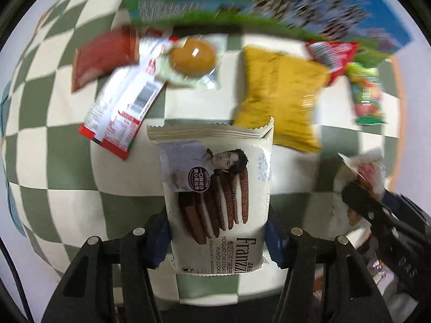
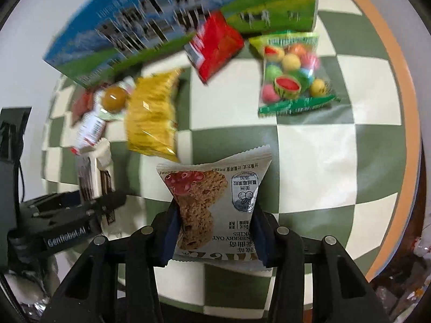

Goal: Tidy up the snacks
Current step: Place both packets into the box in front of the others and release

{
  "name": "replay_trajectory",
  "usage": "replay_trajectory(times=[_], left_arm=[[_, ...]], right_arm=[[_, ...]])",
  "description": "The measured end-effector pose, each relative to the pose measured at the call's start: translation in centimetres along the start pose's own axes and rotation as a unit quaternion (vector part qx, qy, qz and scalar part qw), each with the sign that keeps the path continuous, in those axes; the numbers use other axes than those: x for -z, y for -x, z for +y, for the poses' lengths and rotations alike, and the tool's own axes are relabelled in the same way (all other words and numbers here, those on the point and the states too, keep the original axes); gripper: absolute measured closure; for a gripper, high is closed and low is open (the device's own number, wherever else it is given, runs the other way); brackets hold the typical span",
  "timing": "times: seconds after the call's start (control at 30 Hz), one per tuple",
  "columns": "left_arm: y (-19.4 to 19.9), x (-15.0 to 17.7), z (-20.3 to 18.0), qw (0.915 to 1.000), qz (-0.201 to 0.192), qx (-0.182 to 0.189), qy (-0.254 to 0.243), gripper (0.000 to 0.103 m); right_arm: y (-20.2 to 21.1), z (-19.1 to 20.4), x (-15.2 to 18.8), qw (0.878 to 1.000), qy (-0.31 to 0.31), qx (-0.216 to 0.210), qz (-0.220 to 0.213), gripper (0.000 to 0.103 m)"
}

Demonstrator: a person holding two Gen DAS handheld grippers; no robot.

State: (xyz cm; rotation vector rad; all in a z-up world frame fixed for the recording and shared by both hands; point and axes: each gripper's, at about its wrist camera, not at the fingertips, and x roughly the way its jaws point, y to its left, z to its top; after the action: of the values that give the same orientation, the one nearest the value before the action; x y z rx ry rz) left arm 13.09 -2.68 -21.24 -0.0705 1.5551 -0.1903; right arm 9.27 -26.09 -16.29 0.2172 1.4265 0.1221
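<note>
My left gripper (image 1: 216, 238) is shut on a cream Franzzi yogurt chocolate cookie packet (image 1: 215, 196), held above the checked tablecloth. My right gripper (image 2: 215, 231) is shut on a cranberry oat cookie packet (image 2: 212, 204), also lifted. The right gripper and its packet show at the right edge of the left wrist view (image 1: 377, 210). The left gripper and its packet show at the left of the right wrist view (image 2: 89, 204).
On the green-and-white checked cloth (image 2: 317, 161) lie a yellow snack bag (image 2: 152, 115), a red packet (image 2: 215, 45), a fruit candy bag (image 2: 292, 75), a wrapped round cake (image 1: 192, 58) and a red-white packet (image 1: 124, 110). A blue-green box (image 2: 161, 21) stands behind. The table's orange edge (image 2: 404, 134) is at right.
</note>
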Motion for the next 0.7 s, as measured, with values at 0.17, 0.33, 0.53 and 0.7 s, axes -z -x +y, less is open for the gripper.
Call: replay_trajectory(times=[0.17, 0.33, 0.53, 0.7], left_arm=[[7.4, -1.3, -2.4, 0.9973, -0.054, 0.041, -0.029, 0.047], [13.7, -9.1, -3.2, 0.9905, -0.113, 0.063, -0.048, 0.047], [16.3, -18.6, -4.5, 0.9875, -0.144, 0.053, -0.036, 0.047], [13.8, -25.1, -5.0, 0.9911, -0.125, 0.042, -0.017, 0.047]], right_arm=[[5.4, 0.2, -1.8, 0.999, -0.010, -0.037, -0.037, 0.054], [11.9, 1.4, -6.4, 0.993, -0.007, -0.064, -0.103, 0.054], [14.8, 2.1, -14.6, 0.986, 0.014, -0.030, -0.165, 0.054], [12.9, 1.9, -20.6, 0.988, 0.025, 0.004, -0.154, 0.054]])
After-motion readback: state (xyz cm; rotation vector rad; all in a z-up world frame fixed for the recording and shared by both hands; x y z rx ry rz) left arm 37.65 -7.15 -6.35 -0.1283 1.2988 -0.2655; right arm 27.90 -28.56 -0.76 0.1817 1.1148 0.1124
